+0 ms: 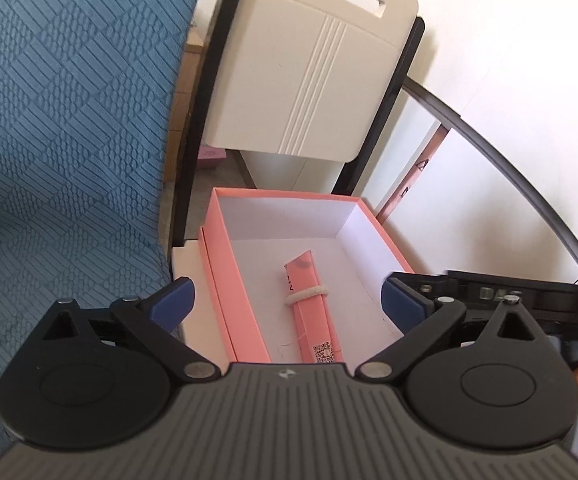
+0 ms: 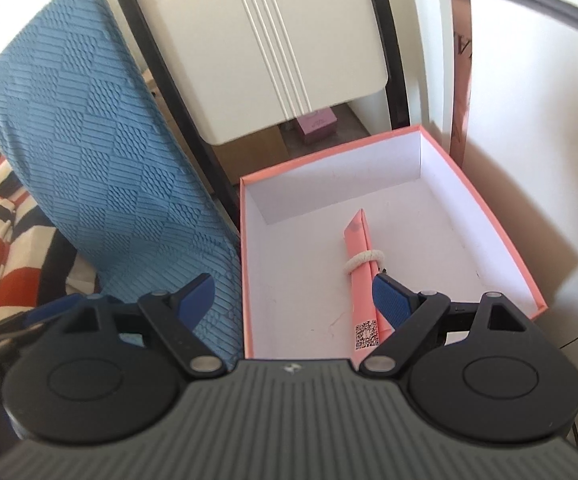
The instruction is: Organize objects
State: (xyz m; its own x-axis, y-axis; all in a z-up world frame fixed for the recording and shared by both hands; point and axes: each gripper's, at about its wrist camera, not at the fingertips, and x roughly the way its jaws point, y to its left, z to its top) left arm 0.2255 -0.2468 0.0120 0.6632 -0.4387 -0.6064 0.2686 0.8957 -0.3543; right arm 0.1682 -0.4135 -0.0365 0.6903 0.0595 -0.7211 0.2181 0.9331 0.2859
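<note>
Both grippers spread wide over an open pink box holding one rolled pink item.

Left wrist: left gripper (image 1: 287, 298) gapes, empty, above the pink cardboard box with white lining (image 1: 245, 280); a rolled pink paper packet bound by a white band (image 1: 313, 308) lies on the box floor.
Right wrist: right gripper (image 2: 293, 294) gapes, empty; its blue finger pad (image 2: 391, 300) sits just beside the packet (image 2: 359, 264) in the box (image 2: 489, 216); a blue textured fabric cushion (image 2: 101, 160) stands left.

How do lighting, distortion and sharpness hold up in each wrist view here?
Left wrist view: the white wall at right is blown out, the dark curved rail bows from fisheye distortion, and the open pink cardboard box with its rolled pink paper packet stays sharp. Right wrist view: hard light throws a crisp shadow beside the box; the white ribbed chair back looks slightly soft.
</note>
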